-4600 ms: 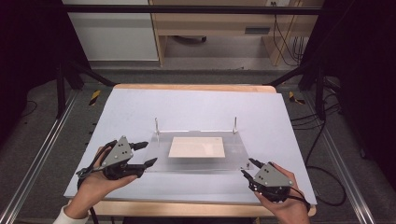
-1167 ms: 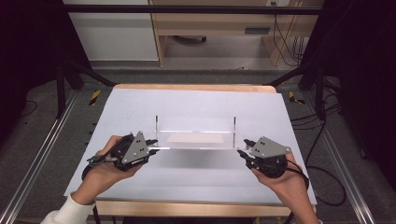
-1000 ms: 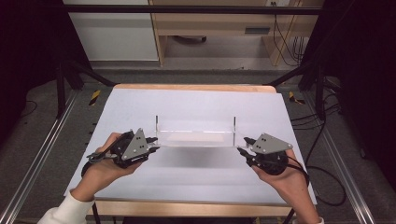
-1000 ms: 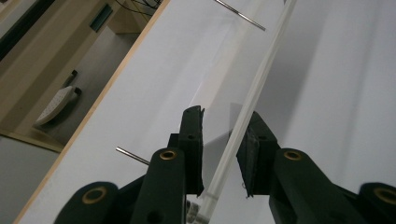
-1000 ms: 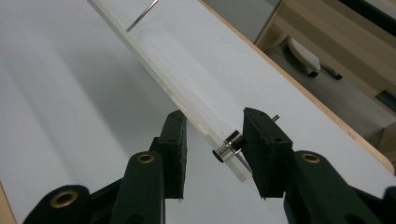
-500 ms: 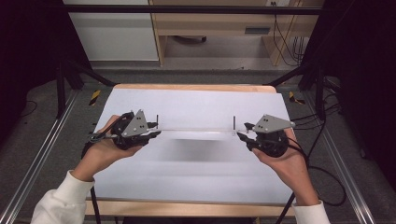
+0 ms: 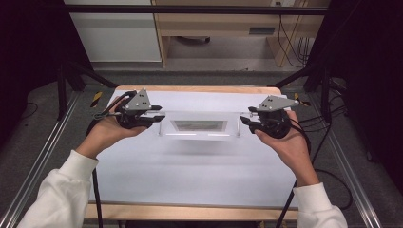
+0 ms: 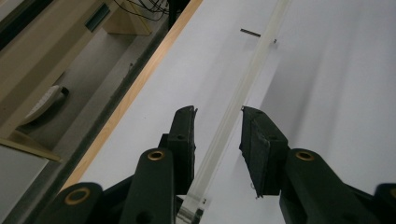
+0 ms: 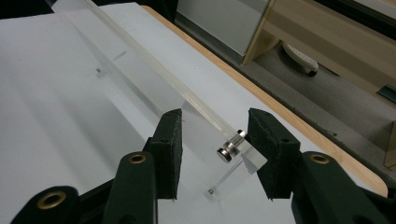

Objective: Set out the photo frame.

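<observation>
Above the white table [image 7: 190, 175], the left gripper [image 7: 154, 117] and right gripper [image 7: 246, 120] are bracketing a clear panel [image 7: 199, 126], jaws apart; closing evenly on both ends would probably be keeping it level.

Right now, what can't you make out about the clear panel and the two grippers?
- High view: whether the left gripper or the right gripper touches the clear panel; too small.
- Left gripper view: the panel is edge-on; its near end is cut off by the bottom edge.
- Right gripper view: the metal standoff hides the corner behind it.
</observation>
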